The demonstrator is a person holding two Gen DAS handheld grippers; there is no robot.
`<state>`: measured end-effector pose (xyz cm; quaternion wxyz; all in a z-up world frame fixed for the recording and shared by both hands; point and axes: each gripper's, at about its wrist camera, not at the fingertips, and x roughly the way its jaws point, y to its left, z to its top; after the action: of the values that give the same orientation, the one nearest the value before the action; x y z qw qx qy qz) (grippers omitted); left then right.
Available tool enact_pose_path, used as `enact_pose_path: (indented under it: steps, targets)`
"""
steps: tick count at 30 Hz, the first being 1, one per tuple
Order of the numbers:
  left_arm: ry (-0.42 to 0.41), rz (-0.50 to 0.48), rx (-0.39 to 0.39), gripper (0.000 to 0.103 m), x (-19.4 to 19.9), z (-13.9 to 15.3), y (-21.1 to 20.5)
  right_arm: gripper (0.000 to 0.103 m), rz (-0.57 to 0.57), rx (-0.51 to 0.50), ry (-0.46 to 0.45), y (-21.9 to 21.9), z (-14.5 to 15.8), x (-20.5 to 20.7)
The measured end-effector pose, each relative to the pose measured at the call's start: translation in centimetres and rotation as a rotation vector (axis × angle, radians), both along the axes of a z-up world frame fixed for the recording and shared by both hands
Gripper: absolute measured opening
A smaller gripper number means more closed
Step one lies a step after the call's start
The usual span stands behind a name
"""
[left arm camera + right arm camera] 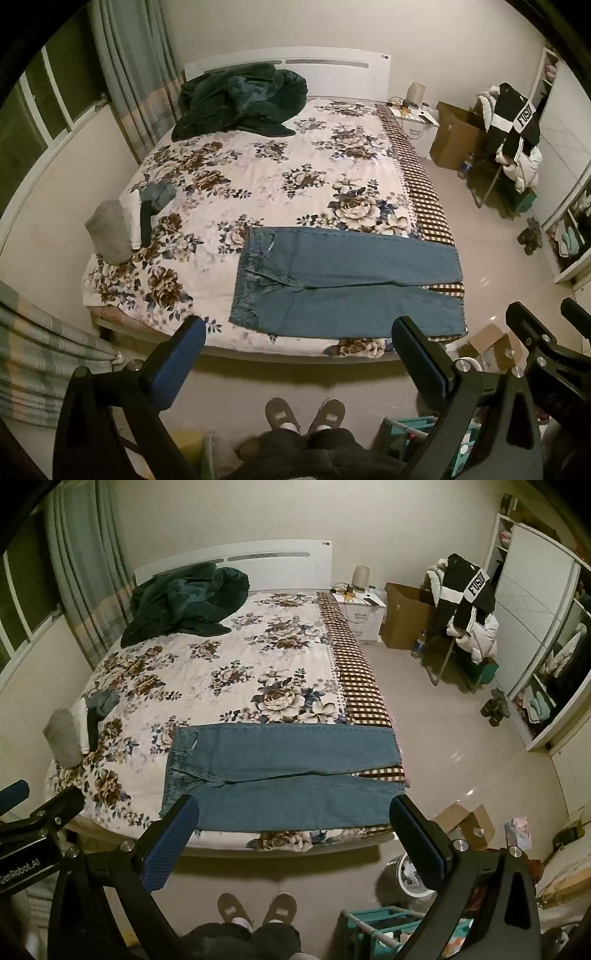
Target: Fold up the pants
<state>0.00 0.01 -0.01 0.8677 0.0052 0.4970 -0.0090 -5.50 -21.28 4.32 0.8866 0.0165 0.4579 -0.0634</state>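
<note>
Left gripper (299, 338) and right gripper (295, 818), blue-padded fingers spread, empty, flat denim pants (343, 284), floral bedspread (258, 177), possibly quilted.

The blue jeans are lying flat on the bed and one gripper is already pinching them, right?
Not quite. The jeans do lie flat on the bed, but neither gripper is pinching them. In the right wrist view the right gripper hangs over them with open jaws; the left gripper is open too.

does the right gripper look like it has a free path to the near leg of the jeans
Probably yes. The right gripper is open and held back from the bed's foot edge, and the near leg of the jeans lies flat and uncovered there. Nothing sits between them, though it must move forward first.
</note>
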Motion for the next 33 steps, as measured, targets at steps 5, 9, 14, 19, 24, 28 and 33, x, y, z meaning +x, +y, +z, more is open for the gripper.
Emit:
enact_pose_path:
  steps: [5, 9, 14, 19, 24, 28, 33]
  targets:
    - [-0.007, 0.000, 0.015, 0.103, 0.0, 0.0, -0.1, 0.103, -0.001, 0.002, 0.003, -0.1, 0.0, 0.1]
    - [-0.010, 0.002, 0.015, 0.103, 0.0, 0.0, -0.1, 0.103, 0.004, -0.003, 0.003, 0.5, 0.2, -0.1]
    - [-0.013, 0.001, 0.016, 0.103, -0.1, 0.4, 0.2, 0.103, 0.003, -0.006, 0.002, 0.8, 0.2, 0.1]
    - [-0.014, 0.002, 0.014, 0.103, -0.1, 0.4, 0.2, 0.103, 0.008, -0.007, 0.002, 0.5, 0.1, 0.1]
    - [-0.016, 0.004, 0.010, 0.103, 0.3, 0.9, 0.6, 0.103, 0.007, -0.008, 0.002, 0.5, 0.1, 0.0]
    - [-0.016, 0.002, 0.011, 0.103, 0.6, 1.5, 1.1, 0.103, 0.007, -0.010, 0.002, 0.5, 0.0, 0.0]
    - [-0.019, 0.004, 0.007, 0.103, 0.4, 1.3, 1.0, 0.103, 0.008, -0.010, 0.001, 0.6, 0.1, -0.1]
